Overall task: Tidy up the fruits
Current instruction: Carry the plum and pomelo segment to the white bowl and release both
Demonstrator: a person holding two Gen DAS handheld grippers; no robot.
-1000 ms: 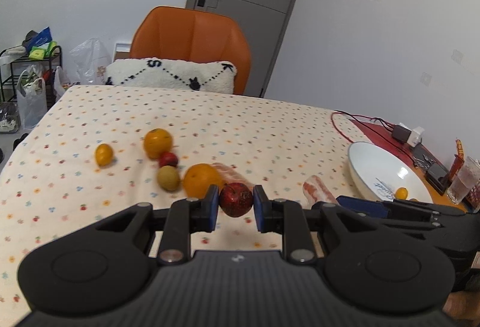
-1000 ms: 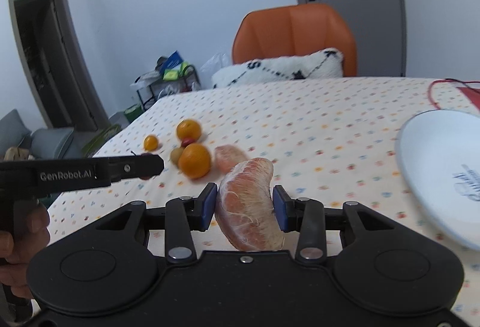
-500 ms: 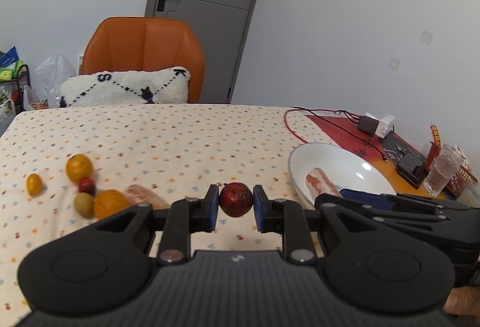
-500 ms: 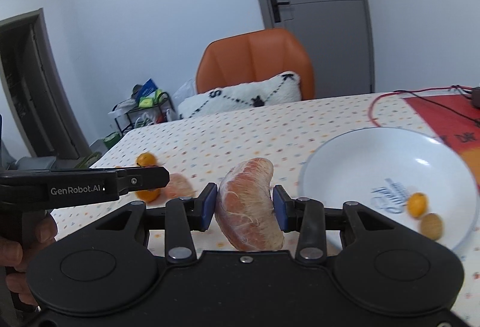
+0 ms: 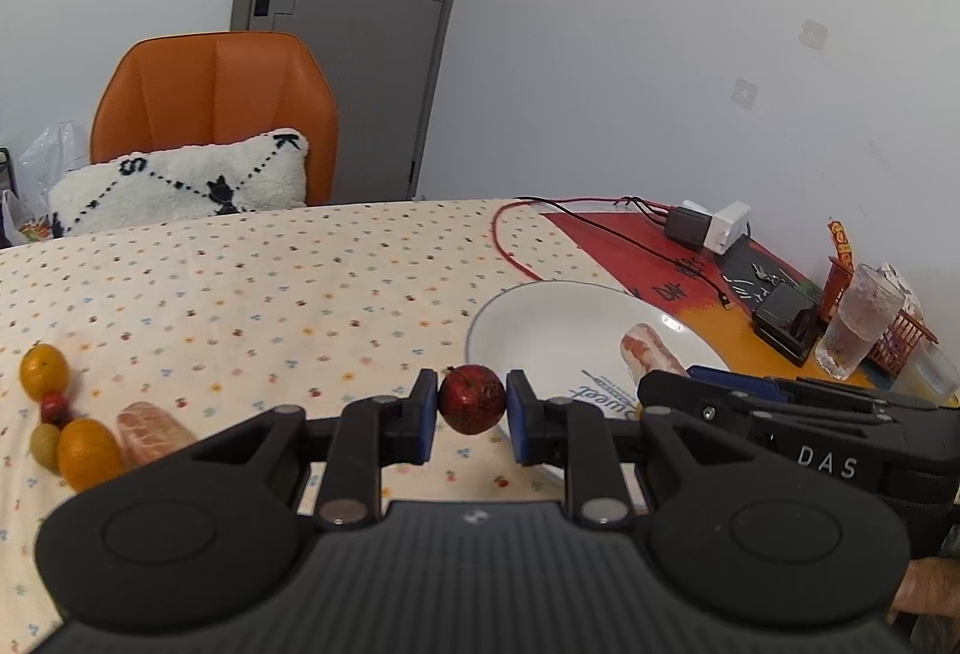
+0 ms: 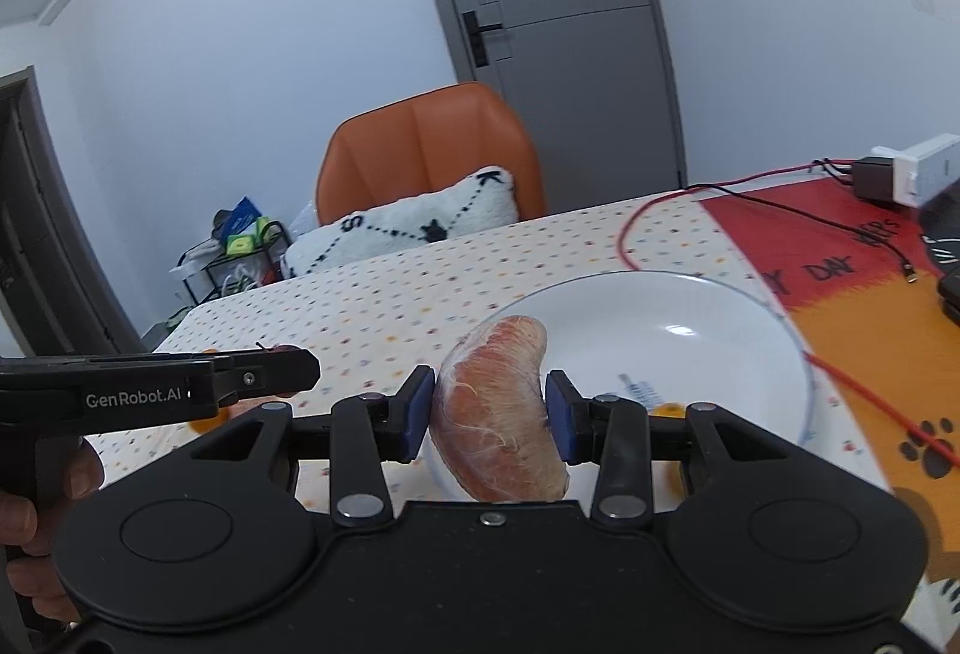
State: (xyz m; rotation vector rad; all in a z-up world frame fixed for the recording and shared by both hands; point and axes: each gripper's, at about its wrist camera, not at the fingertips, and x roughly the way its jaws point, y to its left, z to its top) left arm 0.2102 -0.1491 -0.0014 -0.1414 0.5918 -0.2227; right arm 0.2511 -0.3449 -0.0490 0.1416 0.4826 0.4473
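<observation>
Left wrist view shows the cream dotted tablecloth (image 5: 270, 282) filling the middle, with the white round ceramic plate (image 5: 558, 318) at 3 o'clock. At 9 o'clock lie loose fruits: two small oranges (image 5: 43, 371), a peeled pink pomelo segment (image 5: 153, 429). Over the plate's rim, the right gripper (image 6: 489, 417) grasps a peeled pink citrus wedge (image 6: 501, 414). At centre, the left gripper (image 5: 471, 408) is clenched on a small dark-red round fruit (image 5: 472, 399).

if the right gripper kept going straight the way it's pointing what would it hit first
Most likely the white plate. The right gripper, shut on a peeled citrus wedge, points slightly down at the plate's bare middle. Depth is hard to judge, so the near rim might come first.
</observation>
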